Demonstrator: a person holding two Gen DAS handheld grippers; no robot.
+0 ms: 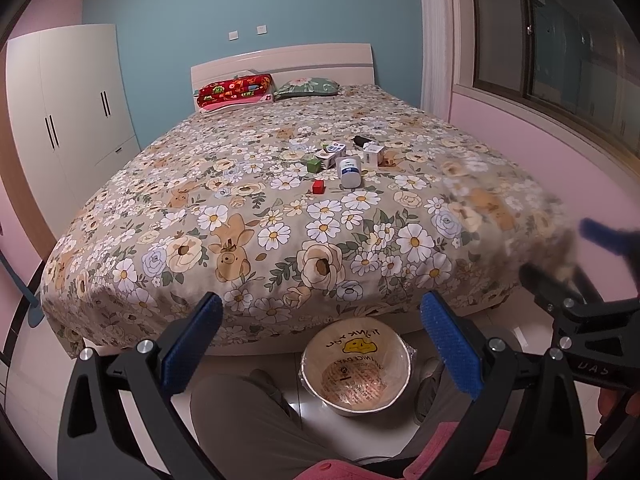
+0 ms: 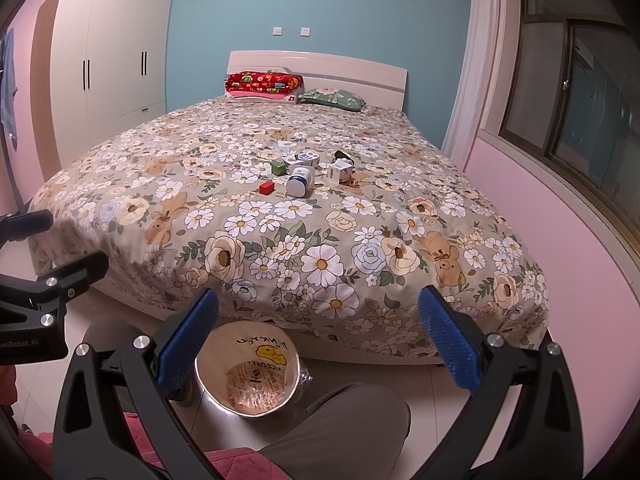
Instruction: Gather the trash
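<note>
You held both grippers low at the foot of the bed (image 1: 224, 208), w/ nothing in either. Left gripper (image 1: 322, 344): jaws wide apart, blue pads facing each other over the bin (image 1: 356, 368). Right gripper (image 2: 320, 342): jaws likewise spread, empty. In the left wrist view the right gripper showed blurred at the right edge; in the right wrist view the left one sat at the left edge.

Bin was on the tiled floor (image 2: 436, 384) just off the bed's foot, between your knees, lined w/ a plastic bag (image 2: 256, 364) bearing a yellow print. Bag looked empty inside.

Trash lay in a loose cluster on the floral bedspread, past mid-bed, well apart from both grippers:
- white bottle (image 2: 301, 182) w/ blue label, on its side, nearest the foot
- red block (image 2: 266, 187) just left of the bottle
- green cube (image 2: 278, 167) behind the red block
- small printed carton (image 2: 307, 157) behind the bottle
- white box (image 2: 341, 171) right of the bottle
- dark item (image 2: 341, 155) behind the box, too small to tell what

A red folded blanket (image 2: 262, 82) & a green pillow (image 2: 332, 98) sat at the headboard. White wardrobe (image 1: 72, 108) stood left of the bed.
</note>
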